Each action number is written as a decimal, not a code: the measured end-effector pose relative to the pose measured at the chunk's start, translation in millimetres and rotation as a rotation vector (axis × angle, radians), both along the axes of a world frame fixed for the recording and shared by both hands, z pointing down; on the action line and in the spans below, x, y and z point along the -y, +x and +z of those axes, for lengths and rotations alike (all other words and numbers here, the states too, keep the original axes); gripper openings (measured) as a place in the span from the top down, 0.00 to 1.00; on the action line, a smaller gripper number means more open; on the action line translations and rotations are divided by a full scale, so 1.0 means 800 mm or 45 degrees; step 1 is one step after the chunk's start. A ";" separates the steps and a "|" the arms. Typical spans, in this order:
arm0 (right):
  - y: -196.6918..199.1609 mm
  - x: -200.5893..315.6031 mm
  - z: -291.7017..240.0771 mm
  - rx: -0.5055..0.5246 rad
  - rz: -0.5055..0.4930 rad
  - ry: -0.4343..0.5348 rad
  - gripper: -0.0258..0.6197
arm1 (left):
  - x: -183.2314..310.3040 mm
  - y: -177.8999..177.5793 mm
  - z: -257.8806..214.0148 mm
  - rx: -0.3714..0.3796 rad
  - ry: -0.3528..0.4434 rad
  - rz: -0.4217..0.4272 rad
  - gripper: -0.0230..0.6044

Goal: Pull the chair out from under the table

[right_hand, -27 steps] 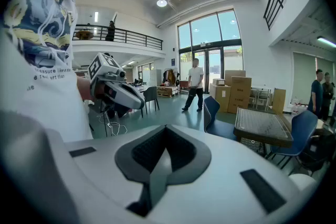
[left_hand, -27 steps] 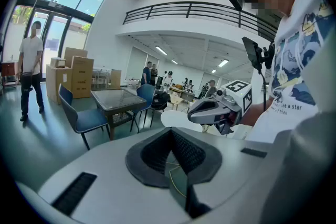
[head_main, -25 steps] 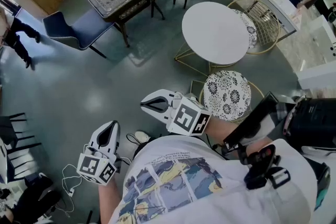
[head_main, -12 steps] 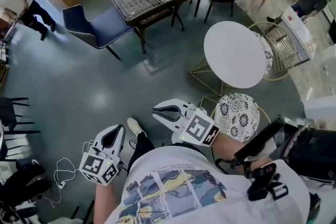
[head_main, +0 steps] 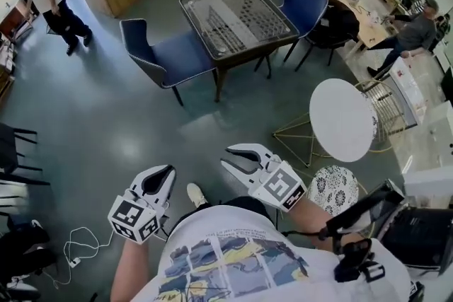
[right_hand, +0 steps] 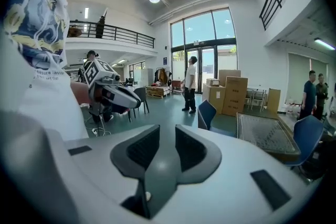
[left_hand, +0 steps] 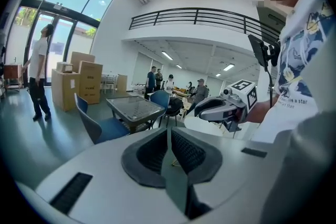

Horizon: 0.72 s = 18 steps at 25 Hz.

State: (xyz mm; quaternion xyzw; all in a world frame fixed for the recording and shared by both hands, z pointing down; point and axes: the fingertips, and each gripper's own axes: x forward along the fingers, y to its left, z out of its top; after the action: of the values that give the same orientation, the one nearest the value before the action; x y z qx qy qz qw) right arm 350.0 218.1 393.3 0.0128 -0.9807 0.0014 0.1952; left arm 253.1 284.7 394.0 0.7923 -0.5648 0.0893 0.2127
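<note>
The left hand-held gripper (head_main: 168, 170) has its jaws pressed together, empty. The right hand-held gripper (head_main: 230, 158) shows a narrow gap with nothing in it. Bare floor (head_main: 134, 127) stretches ahead of both. Well beyond, the blue chair (head_main: 173, 53) stands straight ahead of the left one and ahead-left of the right. Its seat faces the glass-topped counter (head_main: 241, 14). The left looks better lined up.
</note>
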 end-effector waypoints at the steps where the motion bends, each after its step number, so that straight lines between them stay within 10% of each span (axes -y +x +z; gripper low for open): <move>1: -0.022 0.003 -0.003 0.012 -0.001 0.006 0.84 | 0.002 -0.023 0.000 -0.001 -0.003 -0.009 0.95; 18: -0.293 0.183 -0.007 0.039 -0.106 -0.016 0.84 | 0.174 -0.314 0.040 -0.059 -0.144 -0.261 0.81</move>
State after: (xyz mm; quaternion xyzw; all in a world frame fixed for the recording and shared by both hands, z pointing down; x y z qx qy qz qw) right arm 115.8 71.4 387.6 -0.0292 -0.9832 -0.0003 0.1803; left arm 1.8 145.1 425.9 0.7189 -0.6320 0.0806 0.2782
